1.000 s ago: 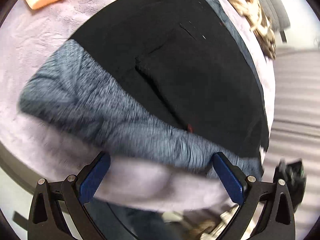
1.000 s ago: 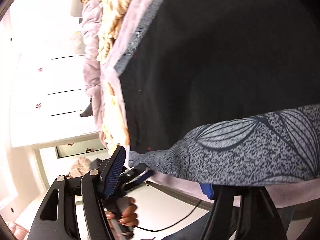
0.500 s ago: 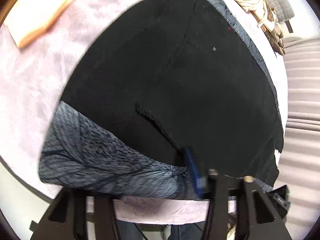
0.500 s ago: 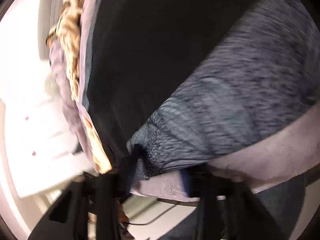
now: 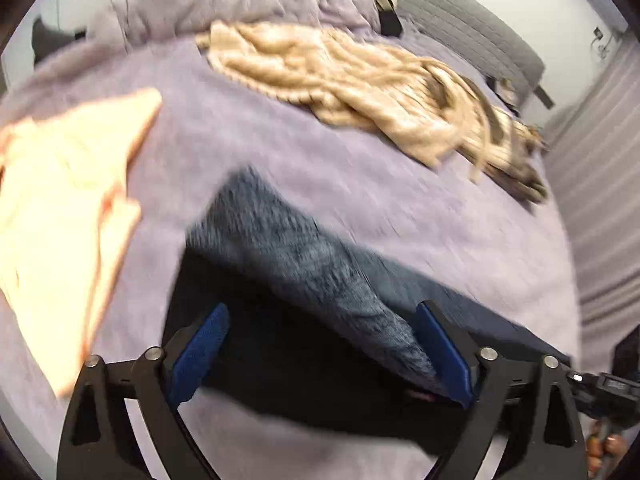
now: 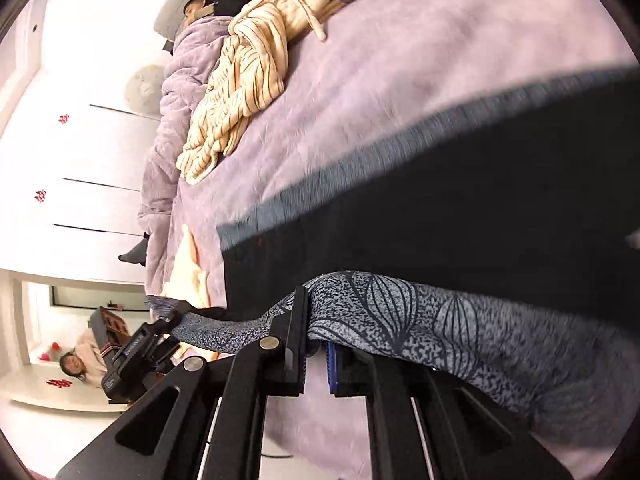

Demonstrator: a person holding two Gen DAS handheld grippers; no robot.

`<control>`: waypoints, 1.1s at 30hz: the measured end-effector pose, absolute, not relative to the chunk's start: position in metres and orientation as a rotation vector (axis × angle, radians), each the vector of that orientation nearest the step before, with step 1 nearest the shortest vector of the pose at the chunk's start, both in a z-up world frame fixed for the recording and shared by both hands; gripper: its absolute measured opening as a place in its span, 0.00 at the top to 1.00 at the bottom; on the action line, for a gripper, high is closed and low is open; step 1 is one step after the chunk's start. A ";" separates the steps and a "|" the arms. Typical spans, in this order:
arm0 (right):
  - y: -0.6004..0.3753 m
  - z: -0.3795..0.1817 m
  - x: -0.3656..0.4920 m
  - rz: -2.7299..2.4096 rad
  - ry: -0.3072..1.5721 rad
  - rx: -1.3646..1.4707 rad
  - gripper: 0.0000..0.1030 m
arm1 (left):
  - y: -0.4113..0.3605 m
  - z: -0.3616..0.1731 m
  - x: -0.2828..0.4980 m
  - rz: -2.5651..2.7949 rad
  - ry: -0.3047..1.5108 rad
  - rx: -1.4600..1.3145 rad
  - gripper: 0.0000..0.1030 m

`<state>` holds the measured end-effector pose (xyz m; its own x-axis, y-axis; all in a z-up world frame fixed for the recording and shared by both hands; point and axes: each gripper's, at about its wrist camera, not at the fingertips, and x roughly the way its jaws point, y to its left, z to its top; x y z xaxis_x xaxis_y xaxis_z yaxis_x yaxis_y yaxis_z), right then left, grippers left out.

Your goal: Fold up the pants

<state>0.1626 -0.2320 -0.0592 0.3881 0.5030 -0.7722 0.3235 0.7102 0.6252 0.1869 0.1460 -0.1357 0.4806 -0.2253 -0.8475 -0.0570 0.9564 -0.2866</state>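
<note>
The pants (image 5: 304, 276) are black with a blue-grey leaf-print band; they lie on a lilac bedspread (image 5: 248, 136) and are partly lifted and folded over. My left gripper (image 5: 320, 354) is open, its blue pads on either side of the printed band with the black cloth below. In the right wrist view my right gripper (image 6: 316, 352) is shut on the printed edge of the pants (image 6: 420, 312), which drapes over its fingers. The black part (image 6: 460, 216) spreads behind it. The left gripper (image 6: 136, 356) shows at the lower left of that view.
A peach cloth (image 5: 68, 184) lies at the left on the bed. A beige striped garment (image 5: 360, 84) lies across the far side. A person lies under a lilac quilt (image 5: 240, 0) at the back. White cabinets (image 6: 80, 152) stand beyond the bed edge.
My left gripper has opened after being shut on the pants half a second ago. Both views have swung up from the cloth to show the bed. The right gripper has stayed shut on the printed edge.
</note>
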 end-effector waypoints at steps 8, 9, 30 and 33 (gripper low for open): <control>-0.263 -0.158 0.251 0.062 1.371 0.844 0.36 | 0.141 -0.176 0.224 0.064 1.186 -0.192 0.08; -0.264 -0.157 0.252 0.067 1.360 0.859 0.33 | 0.136 -0.171 0.218 0.054 1.184 -0.167 0.08; -0.380 -0.123 -0.040 -0.384 0.966 1.186 0.35 | -0.130 -0.220 0.133 -0.411 1.373 0.242 0.08; -0.400 -0.078 -0.006 -0.397 0.947 0.953 0.34 | -0.136 -0.219 0.137 -0.399 1.379 0.258 0.08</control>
<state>-0.0064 -0.4001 -0.0777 0.5532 0.1028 -0.8267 0.6619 0.5483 0.5112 0.1367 -0.1364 -0.2185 0.1394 -0.1234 -0.9825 0.4201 0.9059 -0.0541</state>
